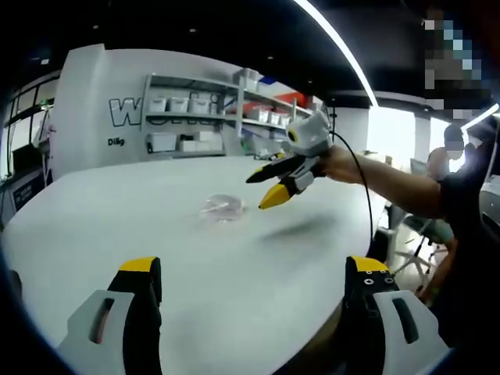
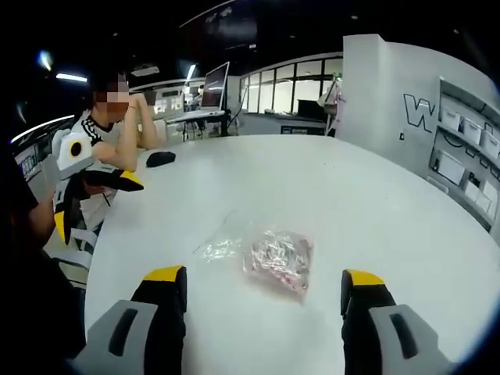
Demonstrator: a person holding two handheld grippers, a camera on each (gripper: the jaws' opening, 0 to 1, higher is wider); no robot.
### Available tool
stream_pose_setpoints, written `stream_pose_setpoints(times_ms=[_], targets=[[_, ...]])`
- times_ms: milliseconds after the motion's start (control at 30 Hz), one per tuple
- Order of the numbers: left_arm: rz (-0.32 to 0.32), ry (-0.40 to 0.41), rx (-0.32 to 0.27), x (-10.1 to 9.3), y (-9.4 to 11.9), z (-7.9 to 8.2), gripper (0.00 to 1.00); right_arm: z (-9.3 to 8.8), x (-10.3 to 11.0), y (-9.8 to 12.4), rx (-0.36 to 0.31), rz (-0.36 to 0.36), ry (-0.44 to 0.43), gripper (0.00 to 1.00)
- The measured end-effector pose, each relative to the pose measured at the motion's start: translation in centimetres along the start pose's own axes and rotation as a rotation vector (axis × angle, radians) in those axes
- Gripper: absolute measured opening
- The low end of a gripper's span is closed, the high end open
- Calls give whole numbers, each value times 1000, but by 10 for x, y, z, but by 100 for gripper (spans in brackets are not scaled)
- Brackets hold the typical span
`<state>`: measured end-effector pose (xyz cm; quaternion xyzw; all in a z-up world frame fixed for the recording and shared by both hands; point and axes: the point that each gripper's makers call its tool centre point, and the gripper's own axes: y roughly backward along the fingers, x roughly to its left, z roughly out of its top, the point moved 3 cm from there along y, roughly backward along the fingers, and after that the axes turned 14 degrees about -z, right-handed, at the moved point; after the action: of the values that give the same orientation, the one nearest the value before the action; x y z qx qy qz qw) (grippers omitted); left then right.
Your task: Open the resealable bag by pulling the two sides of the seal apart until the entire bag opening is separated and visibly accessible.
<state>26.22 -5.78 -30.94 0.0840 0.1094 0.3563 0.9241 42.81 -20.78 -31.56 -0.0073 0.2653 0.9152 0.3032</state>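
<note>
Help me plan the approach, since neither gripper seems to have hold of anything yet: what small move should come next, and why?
Probably lower the right gripper toward the resealable bag, aiming at its clear end. The bag lies flat and untouched on the white table, just ahead of that gripper's open jaws. The left gripper is open too and farther from the bag, so it can follow. Where the seal runs, I cannot tell.

Lighting/quality: bright indoor, fisheye warp at edges.
Ceiling strip light [image 1: 344,55] glares; window [image 1: 391,133] blown out; table [image 1: 195,258] soft shadows, slight blur.
</note>
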Motion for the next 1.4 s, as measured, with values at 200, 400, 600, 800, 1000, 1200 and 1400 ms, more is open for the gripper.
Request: stream_pose_setpoints(times_ms=[200,400,600,800,1000,1200,1400], targets=[[3,1,2,1,0,0,97,-1,2,-3,5,2,10,80],[5,4,3,4,3,-1,97,-1,3,-7,11,1,21,79],[4,4,2,6,6,0,97,2,4,-12,14,0,39,77],[6,5,5,7,7,-1,97,2,5,-16,18,1,53,76],[8,6,5,8,8,-1,97,3,4,-19,21,1,69,74],[9,8,5,8,8,-1,97,2,4,-21,24,0,85,72],[9,8,6,9,7,-2,97,4,2,-24,18,-9,124,67]])
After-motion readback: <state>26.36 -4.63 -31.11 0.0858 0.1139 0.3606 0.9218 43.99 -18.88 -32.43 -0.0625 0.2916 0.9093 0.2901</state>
